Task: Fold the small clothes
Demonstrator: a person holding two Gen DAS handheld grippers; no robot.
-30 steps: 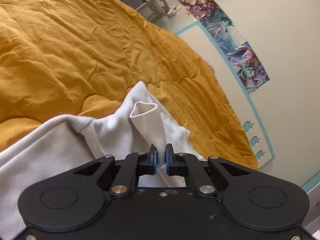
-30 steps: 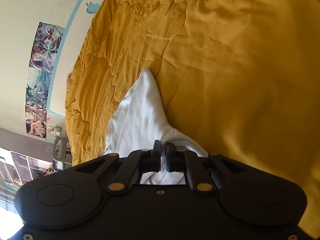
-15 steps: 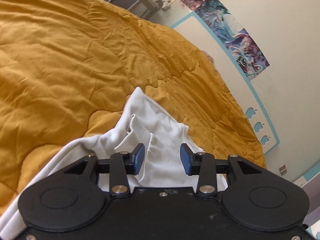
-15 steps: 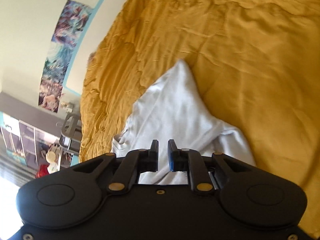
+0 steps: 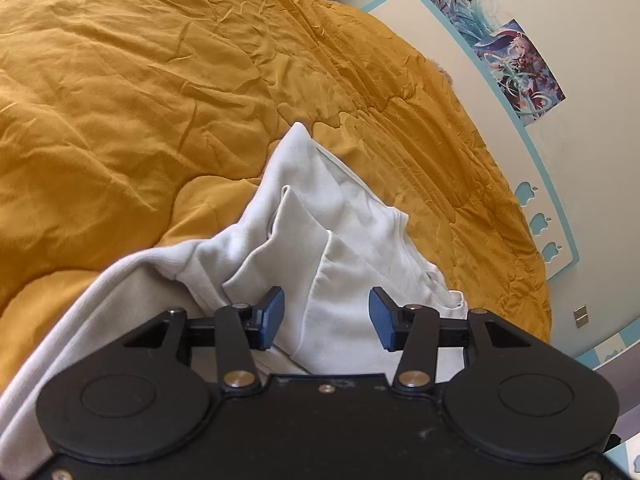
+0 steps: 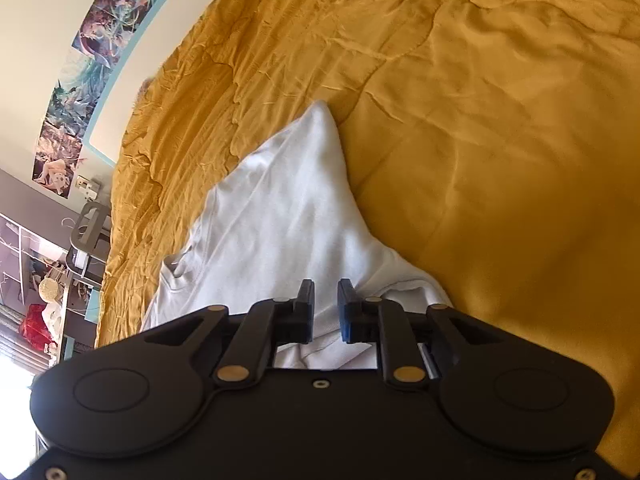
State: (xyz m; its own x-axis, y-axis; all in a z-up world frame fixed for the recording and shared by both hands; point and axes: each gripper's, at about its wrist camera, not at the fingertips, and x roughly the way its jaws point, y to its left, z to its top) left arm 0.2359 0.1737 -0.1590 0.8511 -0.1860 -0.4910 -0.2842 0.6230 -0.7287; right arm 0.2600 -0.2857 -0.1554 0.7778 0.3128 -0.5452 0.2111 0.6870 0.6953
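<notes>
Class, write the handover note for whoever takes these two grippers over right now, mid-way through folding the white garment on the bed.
Left gripper: jaws wide and opening, white garment lies loose between them, not gripped.
Right gripper: jaws slightly apart and opening; cloth shows in the gap, the pads do not press on it.
Garment: lies bunched on the orange bedcover, one pointed corner stretched away from the grippers.
Done: both holds let go.
Left: the cloth is rumpled, not a neat fold; smoothing and further folds likely needed.
</notes>
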